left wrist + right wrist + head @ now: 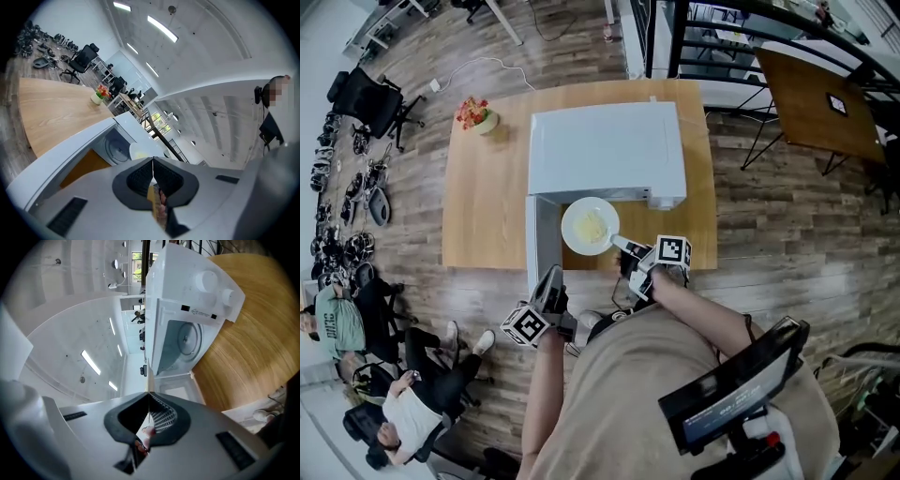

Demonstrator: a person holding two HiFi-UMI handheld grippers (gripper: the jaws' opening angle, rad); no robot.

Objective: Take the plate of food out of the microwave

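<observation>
The plate of food (590, 226) is just outside the microwave (607, 150), over the bench (487, 206) — the right hand-held gripper (621, 244) pinches its near rim. The left hand-held gripper (552, 277) is pressed together, empty, near the plate.

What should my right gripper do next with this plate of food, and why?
Probably draw the plate a little farther toward you, then lower it onto the bare table in front of the microwave. The right gripper is shut on the plate's rim, the plate looks already outside the opening, and the open door blocks the left side.
</observation>
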